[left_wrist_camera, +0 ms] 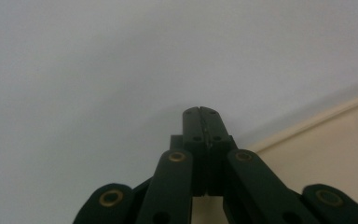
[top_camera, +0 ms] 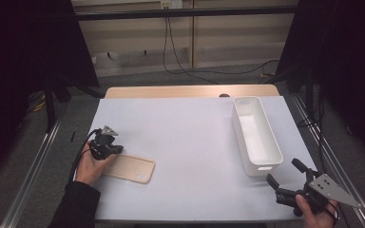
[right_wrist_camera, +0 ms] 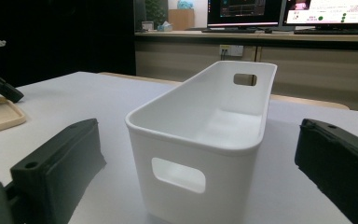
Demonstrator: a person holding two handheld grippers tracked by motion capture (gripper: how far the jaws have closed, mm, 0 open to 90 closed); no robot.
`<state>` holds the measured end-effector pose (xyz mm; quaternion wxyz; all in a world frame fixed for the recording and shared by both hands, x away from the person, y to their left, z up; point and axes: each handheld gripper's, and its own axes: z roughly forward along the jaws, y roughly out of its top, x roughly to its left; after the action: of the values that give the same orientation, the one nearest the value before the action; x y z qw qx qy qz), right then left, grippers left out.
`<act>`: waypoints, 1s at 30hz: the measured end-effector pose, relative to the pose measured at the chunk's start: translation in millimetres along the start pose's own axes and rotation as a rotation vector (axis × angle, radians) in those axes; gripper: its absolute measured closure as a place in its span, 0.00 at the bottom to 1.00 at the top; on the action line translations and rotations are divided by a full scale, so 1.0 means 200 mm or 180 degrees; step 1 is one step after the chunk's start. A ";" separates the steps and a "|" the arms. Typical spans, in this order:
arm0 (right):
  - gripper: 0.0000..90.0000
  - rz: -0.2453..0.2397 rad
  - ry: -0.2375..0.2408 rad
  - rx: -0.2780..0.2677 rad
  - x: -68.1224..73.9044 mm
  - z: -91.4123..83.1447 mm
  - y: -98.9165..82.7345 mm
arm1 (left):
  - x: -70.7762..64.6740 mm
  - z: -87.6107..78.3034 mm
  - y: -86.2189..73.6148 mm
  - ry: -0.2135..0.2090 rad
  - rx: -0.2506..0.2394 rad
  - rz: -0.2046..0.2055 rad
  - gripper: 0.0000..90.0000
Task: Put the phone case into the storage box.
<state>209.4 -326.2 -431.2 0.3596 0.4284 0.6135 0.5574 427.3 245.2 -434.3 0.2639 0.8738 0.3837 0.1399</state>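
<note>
In the lower left of the high view, the left hand-held gripper (top_camera: 115,150) is resting with its jaws pressed fully together, gripping nothing, its tip touching the near end of a flat beige phone case (top_camera: 129,168) lying on the white counter (top_camera: 180,137). At lower right, the right hand-held gripper (top_camera: 285,173) is gaping wide and empty, just beside a long white plastic bin (top_camera: 256,135).

Beige phone case (top_camera: 128,168), white bin (top_camera: 256,135), black grippers, pale grey table (top_camera: 185,137)
</note>
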 end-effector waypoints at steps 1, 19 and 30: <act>0.00 0.0000 0.0000 0.0000 0.00 0.00 0.00 | 0.00 0.00 0.00 0.0000 0.0000 0.0000 1.00; 0.00 -0.0003 0.0009 -0.0001 0.00 0.00 0.00 | -0.08 -0.06 -0.07 0.0013 0.0052 0.0134 1.00; 0.00 -0.0013 0.0014 0.0003 0.01 0.00 0.00 | -0.10 -0.11 -0.14 -0.0059 0.0014 0.0091 1.00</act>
<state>209.6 -324.4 -431.2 0.3592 0.4261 0.6155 0.5573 387.8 254.5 -432.2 0.2635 0.8810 0.3691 0.1347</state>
